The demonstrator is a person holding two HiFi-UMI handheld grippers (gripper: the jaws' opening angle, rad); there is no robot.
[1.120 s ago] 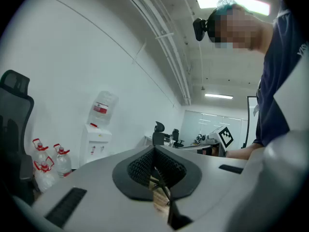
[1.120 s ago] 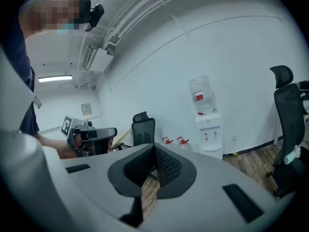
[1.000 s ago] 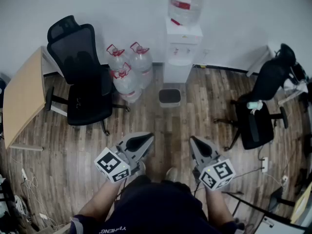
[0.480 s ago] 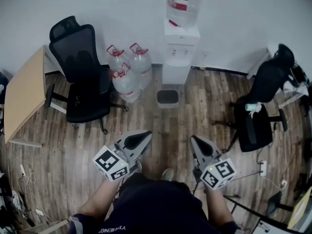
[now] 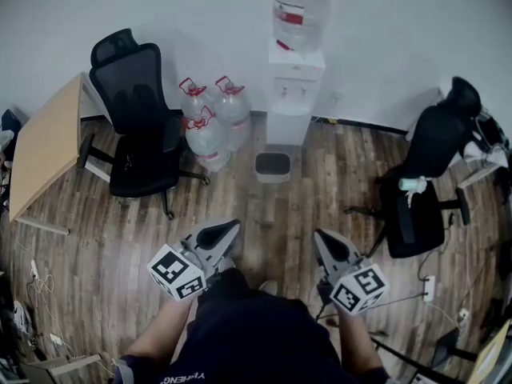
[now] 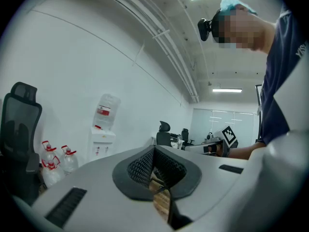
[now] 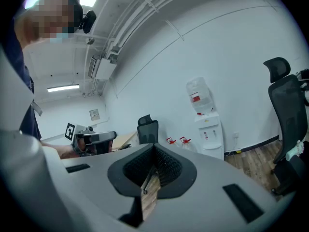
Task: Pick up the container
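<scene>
holding left gripper (image 5: 231, 230) and right gripper (image 5: 321, 238) shut and empty at 6 o'clock; facing container (image 5: 273, 166) at 12 o'clock, inside too small to tell.

Floor (image 5: 96, 246): brown wood planks, streaked grain.
Wall (image 5: 200, 22): white.
Water dispenser (image 5: 292, 94): white, clear bottle, red label.
Water jugs (image 5: 212, 126): clear, red caps.
Left office chair (image 5: 140, 134): black.
Right office chair (image 5: 424, 182): black.
Desk (image 5: 48, 146): pale wood.
Container (image 5: 274, 165): dark grey, lighter rim.
Left gripper (image 5: 232, 227): grey, black-and-white marker cube.
Right gripper (image 5: 320, 237): grey, black-and-white marker cube.
Shirt (image 5: 256, 334): dark navy.
</scene>
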